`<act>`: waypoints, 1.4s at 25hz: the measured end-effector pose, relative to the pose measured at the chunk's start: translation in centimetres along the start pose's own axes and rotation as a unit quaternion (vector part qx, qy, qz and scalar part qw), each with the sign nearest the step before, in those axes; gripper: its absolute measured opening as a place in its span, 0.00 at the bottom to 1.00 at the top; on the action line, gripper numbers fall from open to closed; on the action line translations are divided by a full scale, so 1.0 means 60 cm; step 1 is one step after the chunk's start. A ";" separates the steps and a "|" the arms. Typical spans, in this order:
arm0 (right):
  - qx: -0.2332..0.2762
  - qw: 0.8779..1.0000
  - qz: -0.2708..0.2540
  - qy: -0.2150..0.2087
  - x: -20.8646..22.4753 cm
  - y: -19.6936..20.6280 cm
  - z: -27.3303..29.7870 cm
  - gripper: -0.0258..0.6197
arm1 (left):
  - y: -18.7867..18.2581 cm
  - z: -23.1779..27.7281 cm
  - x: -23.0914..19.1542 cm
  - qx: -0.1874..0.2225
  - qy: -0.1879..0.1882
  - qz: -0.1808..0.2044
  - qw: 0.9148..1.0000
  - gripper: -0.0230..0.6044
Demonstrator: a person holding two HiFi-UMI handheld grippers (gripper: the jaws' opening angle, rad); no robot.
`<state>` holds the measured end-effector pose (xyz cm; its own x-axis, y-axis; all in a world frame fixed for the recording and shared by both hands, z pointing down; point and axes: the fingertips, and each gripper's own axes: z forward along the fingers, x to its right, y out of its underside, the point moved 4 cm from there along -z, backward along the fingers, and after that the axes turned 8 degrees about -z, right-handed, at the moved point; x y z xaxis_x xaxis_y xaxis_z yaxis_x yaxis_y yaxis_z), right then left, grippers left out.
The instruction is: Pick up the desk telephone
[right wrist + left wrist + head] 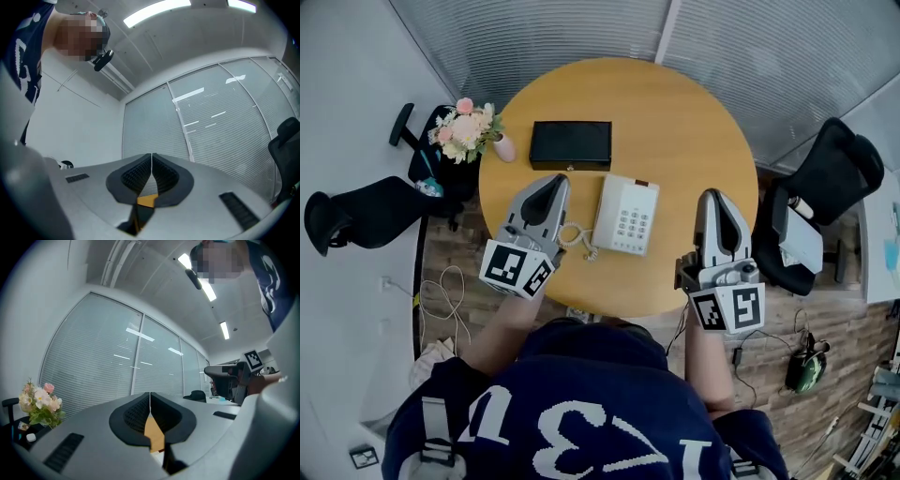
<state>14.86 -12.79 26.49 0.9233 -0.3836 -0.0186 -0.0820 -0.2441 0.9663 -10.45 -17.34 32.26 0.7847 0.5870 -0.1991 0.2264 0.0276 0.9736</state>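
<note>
A white desk telephone (625, 214) with a grey keypad lies near the middle of the round wooden table (675, 122), its coiled cord (574, 238) trailing at its left. My left gripper (555, 182) hovers just left of the phone, shut and empty, tips over the table beside the cord. My right gripper (713, 198) is to the phone's right with a gap between them, also shut with nothing in it. In the left gripper view my left gripper (150, 397) shows its jaws meeting; in the right gripper view my right gripper (151, 158) shows the same. Neither gripper view shows the phone.
A black flat box (571, 144) lies behind the phone. A pink vase of flowers (469, 130) stands at the table's left edge. Black office chairs (825, 202) stand at the right and at the left (366, 211). Cables lie on the floor.
</note>
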 end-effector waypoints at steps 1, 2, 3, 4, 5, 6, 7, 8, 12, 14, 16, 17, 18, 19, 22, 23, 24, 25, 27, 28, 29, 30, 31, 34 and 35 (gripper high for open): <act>0.001 1.000 0.002 -0.004 0.010 0.004 0.005 0.09 | 0.002 0.008 0.002 0.001 -0.003 0.000 1.000 0.07; 0.001 1.000 0.003 -0.008 0.019 0.008 0.010 0.09 | 0.003 0.016 0.005 0.002 -0.007 -0.003 1.000 0.07; 0.000 1.000 0.004 -0.011 0.029 0.014 0.015 0.09 | 0.005 0.024 0.007 0.003 -0.010 -0.006 1.000 0.07; -0.003 1.000 0.004 -0.013 0.040 0.020 0.019 0.09 | 0.006 0.032 0.010 0.003 -0.012 -0.009 1.000 0.07; -0.007 1.000 0.006 -0.012 0.051 0.027 0.024 0.09 | 0.007 0.039 0.012 0.001 -0.013 -0.011 1.000 0.07; -0.010 1.000 0.010 -0.010 0.059 0.033 0.029 0.09 | 0.008 0.045 0.013 -0.002 -0.015 -0.011 1.000 0.07; -0.013 1.000 0.015 -0.010 0.064 0.037 0.033 0.09 | 0.009 0.047 0.012 -0.006 -0.016 -0.010 1.000 0.07; -0.015 1.000 0.018 -0.011 0.066 0.041 0.037 0.09 | 0.010 0.048 0.010 -0.009 -0.017 -0.009 1.000 0.07; -0.022 0.999 0.020 -0.014 0.068 0.051 0.051 0.09 | 0.024 0.056 -0.003 -0.028 -0.012 -0.023 0.999 0.07; -0.024 0.999 0.020 -0.008 0.069 0.057 0.057 0.09 | 0.039 0.064 -0.007 -0.042 0.001 -0.031 0.999 0.07; -0.029 0.999 0.021 -0.002 0.068 0.064 0.060 0.09 | 0.052 0.073 -0.009 -0.057 0.016 -0.032 0.998 0.07; -0.033 0.999 0.020 -0.001 0.066 0.067 0.062 0.09 | 0.056 0.077 -0.011 -0.062 0.023 -0.032 0.997 0.07; -0.037 0.999 0.019 -0.001 0.065 0.072 0.064 0.09 | 0.059 0.081 -0.014 -0.065 0.029 -0.032 0.997 0.07; -0.040 0.999 0.018 0.000 0.064 0.077 0.066 0.09 | 0.063 0.086 -0.018 -0.068 0.033 -0.034 0.997 0.07; -0.058 0.998 0.019 0.008 0.071 0.107 0.070 0.09 | 0.087 0.103 -0.031 -0.089 0.047 -0.052 0.994 0.07; -0.069 0.997 0.020 0.012 0.073 0.122 0.070 0.09 | 0.100 0.108 -0.034 -0.099 0.051 -0.060 0.992 0.07; -0.081 0.996 0.021 0.014 0.076 0.139 0.069 0.09 | 0.113 0.112 -0.037 -0.111 0.054 -0.069 0.990 0.13; -0.094 0.995 0.023 0.015 0.079 0.156 0.068 0.09 | 0.129 0.117 -0.039 -0.123 0.057 -0.078 0.988 0.23; -0.119 0.992 0.037 0.010 0.083 0.192 0.066 0.09 | 0.162 0.126 -0.042 -0.153 0.067 -0.102 0.981 0.36; -0.132 0.990 0.046 0.005 0.083 0.211 0.067 0.09 | 0.180 0.130 -0.044 -0.169 0.072 -0.111 0.977 0.39; -0.148 0.988 0.055 0.001 0.082 0.231 0.067 0.09 | 0.199 0.132 -0.046 -0.185 0.076 -0.117 0.973 0.41; -0.164 0.984 0.062 -0.003 0.080 0.252 0.066 0.09 | 0.218 0.133 -0.048 -0.203 0.078 -0.121 0.969 0.42; -0.182 0.981 0.069 -0.008 0.077 0.274 0.064 0.09 | 0.237 0.134 -0.049 -0.220 0.079 -0.126 0.964 0.44; -0.232 0.966 0.108 -0.024 0.075 0.341 0.057 0.09 | 0.292 0.136 -0.053 -0.262 0.086 -0.165 0.947 0.45; -0.246 0.961 0.123 -0.027 0.076 0.363 0.054 0.14 | 0.309 0.138 -0.055 -0.272 0.088 -0.181 0.941 0.46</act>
<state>16.06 -22.75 46.60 0.8768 -0.4242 0.2265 -0.0966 0.3060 0.9471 -4.10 -25.46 50.04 0.5948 0.5826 -0.5538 0.0939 0.6339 0.7677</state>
